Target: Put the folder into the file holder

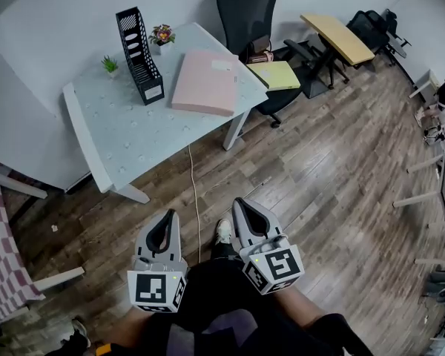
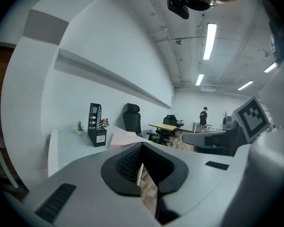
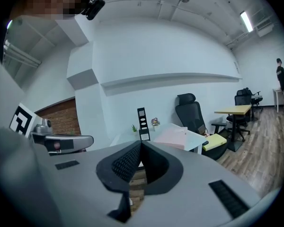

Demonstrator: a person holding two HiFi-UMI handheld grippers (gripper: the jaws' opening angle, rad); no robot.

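Observation:
A pink folder (image 1: 205, 82) lies flat on the pale table (image 1: 126, 136), near its right corner. To its left on the same table a black file holder (image 1: 139, 55) stands upright. Both grippers hang low over the wooden floor, well short of the table, side by side in front of the person. My left gripper (image 1: 171, 213) is shut with nothing in it, and my right gripper (image 1: 238, 201) is shut and empty too. The left gripper view shows the file holder (image 2: 96, 125) and folder (image 2: 123, 138) far ahead. In the right gripper view the file holder (image 3: 142, 124) and the folder (image 3: 174, 136) appear again beyond the tips.
A small green plant (image 1: 110, 66) and a flower pot (image 1: 162, 35) stand beside the holder. A black office chair (image 1: 254, 13) with a yellow folder (image 1: 276, 75) on it is behind the table. A cable (image 1: 195, 199) runs across the floor. A checked cloth (image 1: 1, 251) is at the left.

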